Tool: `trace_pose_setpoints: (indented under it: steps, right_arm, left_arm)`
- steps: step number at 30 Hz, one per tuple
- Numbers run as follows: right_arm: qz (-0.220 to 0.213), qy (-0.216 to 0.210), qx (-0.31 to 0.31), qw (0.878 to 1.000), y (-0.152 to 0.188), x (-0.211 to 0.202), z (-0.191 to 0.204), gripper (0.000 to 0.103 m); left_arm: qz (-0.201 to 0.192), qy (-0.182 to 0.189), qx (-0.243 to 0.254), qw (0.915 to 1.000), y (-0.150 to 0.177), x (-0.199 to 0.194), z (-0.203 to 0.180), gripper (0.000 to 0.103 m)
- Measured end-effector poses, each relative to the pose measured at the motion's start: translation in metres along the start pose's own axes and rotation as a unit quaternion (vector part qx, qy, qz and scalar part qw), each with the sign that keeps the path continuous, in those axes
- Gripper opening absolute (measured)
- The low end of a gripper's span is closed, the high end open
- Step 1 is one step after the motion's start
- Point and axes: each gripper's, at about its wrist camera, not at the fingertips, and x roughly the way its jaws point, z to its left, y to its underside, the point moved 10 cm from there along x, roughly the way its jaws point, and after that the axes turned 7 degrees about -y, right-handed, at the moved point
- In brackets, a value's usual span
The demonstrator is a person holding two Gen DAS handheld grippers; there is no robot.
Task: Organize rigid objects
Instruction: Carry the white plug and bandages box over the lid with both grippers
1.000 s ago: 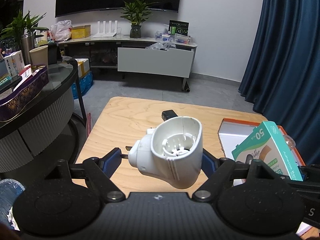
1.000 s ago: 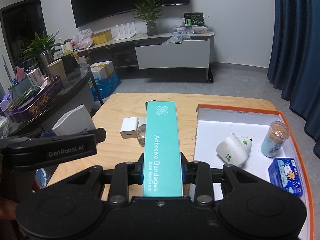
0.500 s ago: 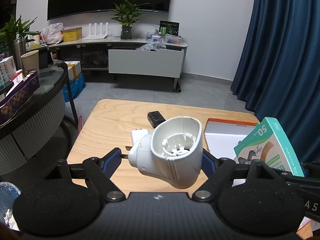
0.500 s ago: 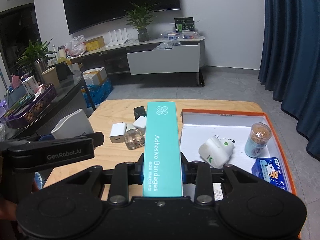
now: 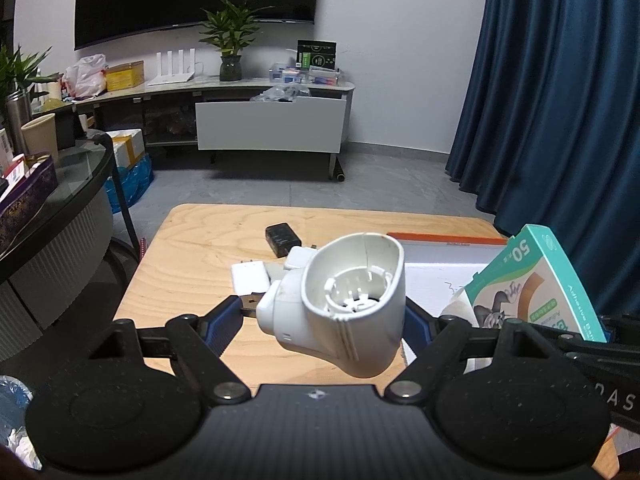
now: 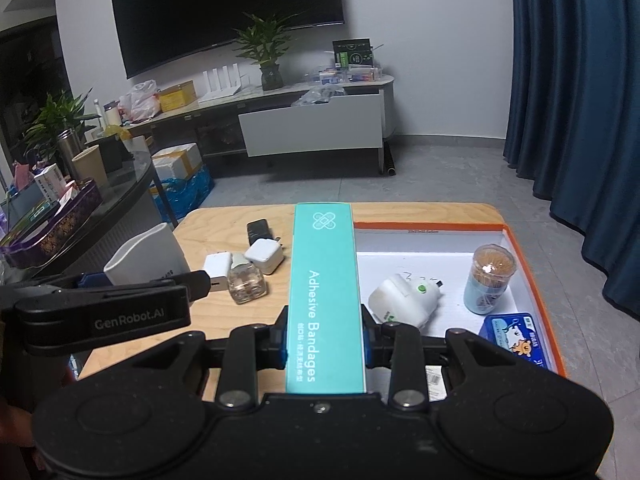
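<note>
I am mid-carry with both hands loaded. My left gripper (image 5: pixel 324 312) is clamped on a white plastic nozzle-shaped housing with a hollow oval mouth (image 5: pixel 352 300), which fills the lower centre of the left view, raised above the pale wooden table (image 5: pixel 192 248). My right gripper (image 6: pixel 325 344) is closed narrow on a long teal cardboard box of adhesive bandages (image 6: pixel 324 292), which runs up the middle of the right view.

The goal looks to be the shallow white tray with an orange rim (image 6: pixel 528 264) at centre right of that view. It already holds a white plug adapter with a green dot (image 6: pixel 404 300), a clear tub of toothpicks (image 6: pixel 490 284) and a small blue tin (image 6: pixel 516 336).

Left on the table at centre left are white chargers (image 6: pixel 264 256), a small glass bottle (image 6: pixel 246 286) and a black adapter (image 6: pixel 260 230).

Next, I judge, I must swing the bandage box right, over the tray's bare near-left floor, lower it flat and release, clear of the plug adapter.
</note>
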Motion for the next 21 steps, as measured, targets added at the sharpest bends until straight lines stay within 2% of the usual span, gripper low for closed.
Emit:
trace_pose_setpoints:
  steps: [21]
  right_arm:
    - [-0.009, 0.023, 0.026, 0.999, 0.003, -0.011, -0.038, 0.038]
  left_arm:
    - [0.005, 0.025, 0.025, 0.9994, 0.0, 0.007, -0.032, 0.084]
